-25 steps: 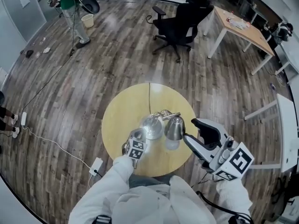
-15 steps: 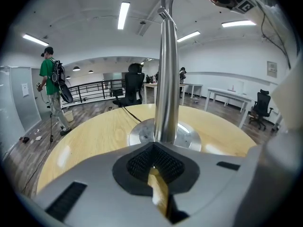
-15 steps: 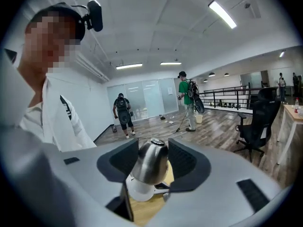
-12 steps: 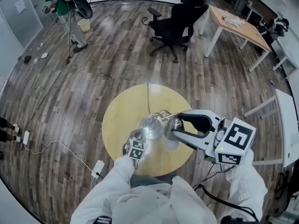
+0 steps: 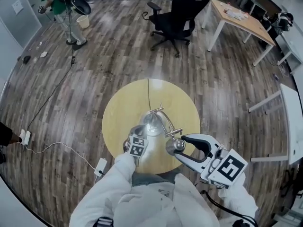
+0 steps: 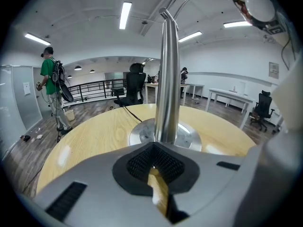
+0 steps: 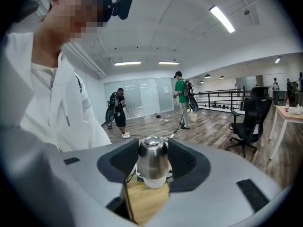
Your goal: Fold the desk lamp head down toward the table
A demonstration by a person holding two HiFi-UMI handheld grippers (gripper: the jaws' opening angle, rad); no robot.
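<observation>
**A:** Your right gripper (image 5: pixel 179 147) had the chrome, bell-shaped lamp head (image 7: pixel 152 161) between its jaws. They had just been opening and stood wide, yet each black pad lay against a side of the head.

**B:** The head pointed downward: its white mouth faced the round, pale wooden table (image 5: pixel 120 122) and its shiny cap was on top. That put its long axis close to upright. It hung over the table's near part, just beside the round silver lamp base (image 5: pixel 152 125).

**A:** Your left gripper (image 6: pixel 154 150) was pressed together with nothing in it. Its tip sat low, just in front of the base and the upright chrome post (image 6: pixel 169 79). Whether it touched the wood, I couldn't tell.

**B:** A second before, your right gripper was off to the right, clear of the lamp. The head sat farther up the head view then, level with the base. Since then you had brought the jaws round it, and it had come nearer your body. The thin chrome arm (image 5: pixel 166 122) slanted out from the post toward you. Your left gripper had not shifted.
</observation>
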